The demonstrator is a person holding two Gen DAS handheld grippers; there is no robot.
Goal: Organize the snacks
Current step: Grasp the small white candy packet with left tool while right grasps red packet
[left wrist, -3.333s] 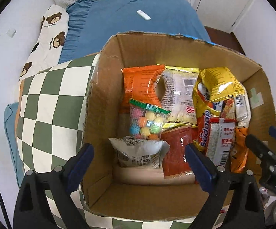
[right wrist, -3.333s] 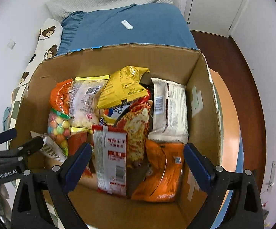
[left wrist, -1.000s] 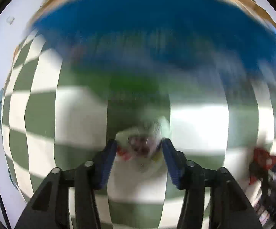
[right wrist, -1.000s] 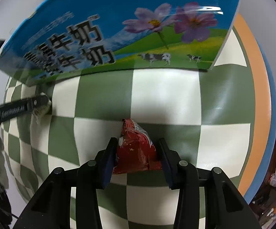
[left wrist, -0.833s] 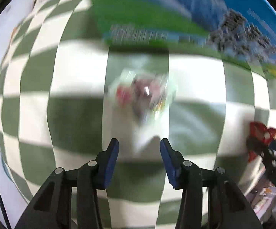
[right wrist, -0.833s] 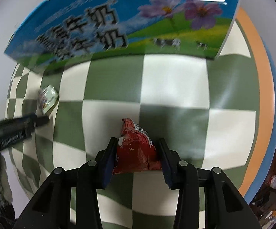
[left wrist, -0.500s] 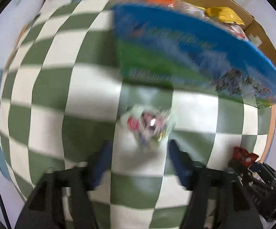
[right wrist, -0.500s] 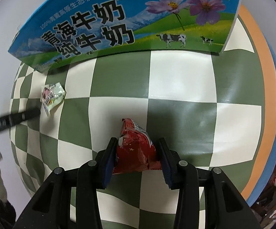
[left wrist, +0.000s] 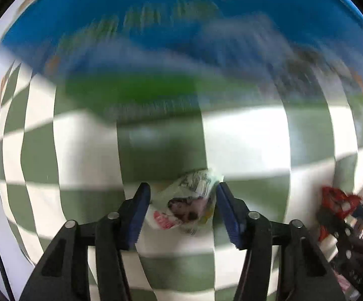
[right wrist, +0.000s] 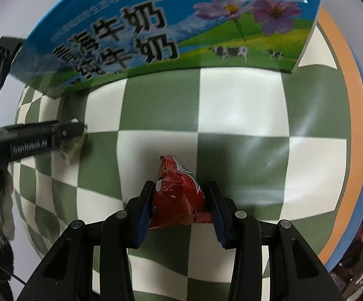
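Note:
My right gripper [right wrist: 180,198] is shut on a red snack packet [right wrist: 177,195] just above the green-and-white checkered surface [right wrist: 241,105]. My left gripper [left wrist: 181,208] has a small white snack packet [left wrist: 186,205] between its blue pads; the view is blurred with motion. From the right wrist view the left gripper [right wrist: 63,138] is at the far left with the white packet [right wrist: 71,148] at its tip. The red packet also shows at the right edge of the left wrist view [left wrist: 337,200].
The blue-and-green printed side of the cardboard box [right wrist: 169,32] stands just beyond both grippers, also blurred in the left wrist view [left wrist: 181,37]. An orange and blue border [right wrist: 354,115] runs along the right edge of the checkered surface.
The left gripper had let the white packet lie on the surface and drawn back; now it is low again with the packet between its pads. The right gripper keeps holding the red packet.

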